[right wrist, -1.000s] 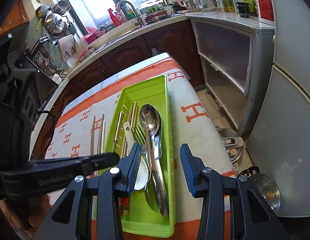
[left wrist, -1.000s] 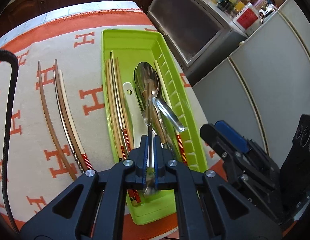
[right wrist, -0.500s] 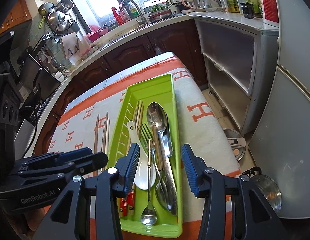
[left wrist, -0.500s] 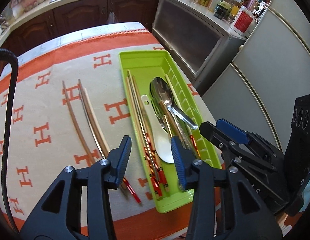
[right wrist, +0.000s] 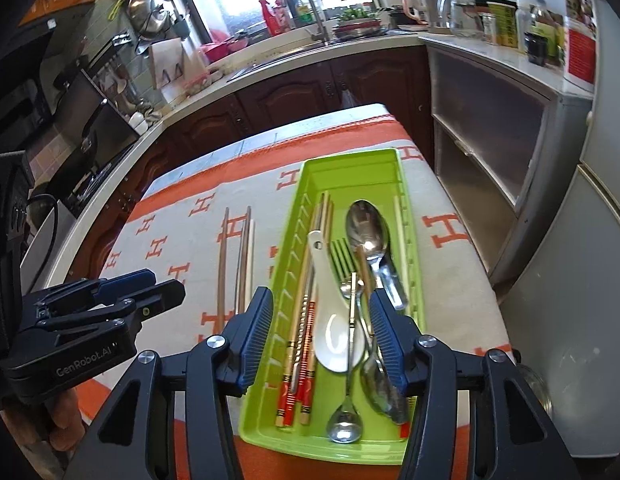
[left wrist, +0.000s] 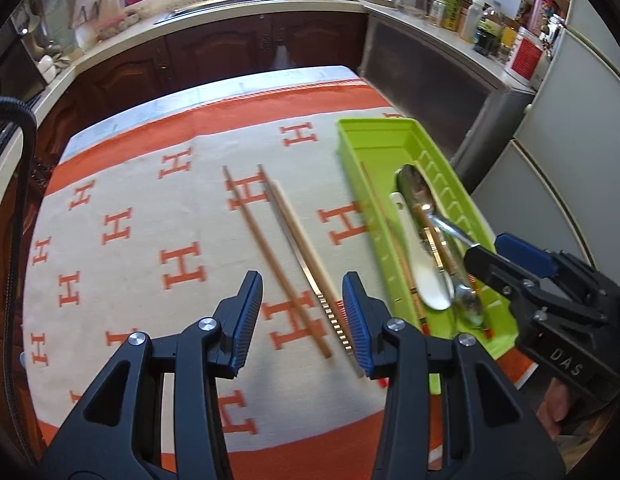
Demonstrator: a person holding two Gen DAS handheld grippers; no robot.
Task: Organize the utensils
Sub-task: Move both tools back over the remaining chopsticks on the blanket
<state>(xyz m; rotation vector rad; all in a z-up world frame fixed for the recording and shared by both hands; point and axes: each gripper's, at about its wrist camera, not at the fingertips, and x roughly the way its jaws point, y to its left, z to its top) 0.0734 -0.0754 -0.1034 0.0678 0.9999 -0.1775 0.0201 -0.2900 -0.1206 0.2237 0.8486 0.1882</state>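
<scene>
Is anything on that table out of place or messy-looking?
Yes. Three chopsticks lie loose on the orange-and-cream cloth, left of the green tray that holds all the other utensils. Inside the tray, the spoons and the fork overlap in a jumble rather than lying sorted.

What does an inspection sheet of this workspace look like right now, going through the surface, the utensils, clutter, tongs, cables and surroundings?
Surface: orange and cream cloth with H pattern covers the table.
Job's things: green tray holds big spoon, white spoon, fork, small spoon, red-ended chopsticks; three chopsticks lie on the cloth beside it.
Clutter: nothing seen on the cloth.
Grippers: left tongs open over the loose chopsticks; right tongs open over the tray.
Cables: black cable at left edge.
Surroundings: sink counter, dark cabinets, fridge.
</scene>
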